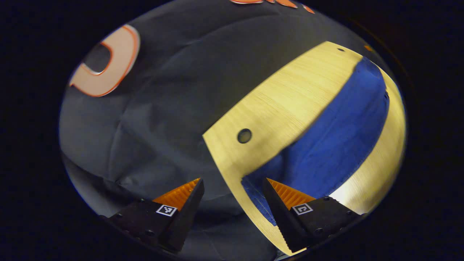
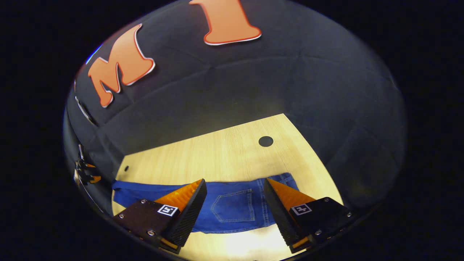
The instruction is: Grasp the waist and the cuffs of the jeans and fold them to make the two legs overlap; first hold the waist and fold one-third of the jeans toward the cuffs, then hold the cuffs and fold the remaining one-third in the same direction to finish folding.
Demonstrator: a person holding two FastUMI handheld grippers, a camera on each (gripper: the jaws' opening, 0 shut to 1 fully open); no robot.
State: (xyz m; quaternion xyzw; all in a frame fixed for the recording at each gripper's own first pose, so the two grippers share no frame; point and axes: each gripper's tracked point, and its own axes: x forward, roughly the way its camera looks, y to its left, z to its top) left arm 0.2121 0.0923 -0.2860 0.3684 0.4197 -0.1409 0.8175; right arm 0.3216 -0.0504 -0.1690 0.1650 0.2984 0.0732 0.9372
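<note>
Both pairs of jaws stand wide apart, holding nothing. Seen from the left gripper (image 1: 233, 181), the jeans (image 1: 337, 145) lie flat on the wooden table (image 1: 275, 105), their long axis running away from the near hem toward the far end. Seen from the right gripper (image 2: 235, 181), the jeans (image 2: 232, 204) stretch sideways: legs leftward, waist and back pocket (image 2: 233, 206) rightward, between its fingers.

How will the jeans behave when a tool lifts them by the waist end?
The jeans are probably floppy: they lie flat and follow the table, so the unheld part should hang down. The cloth looks like thick denim with a sewn pocket, so likely rather heavy. It should not slip easily. The right tool is open above them.
</note>
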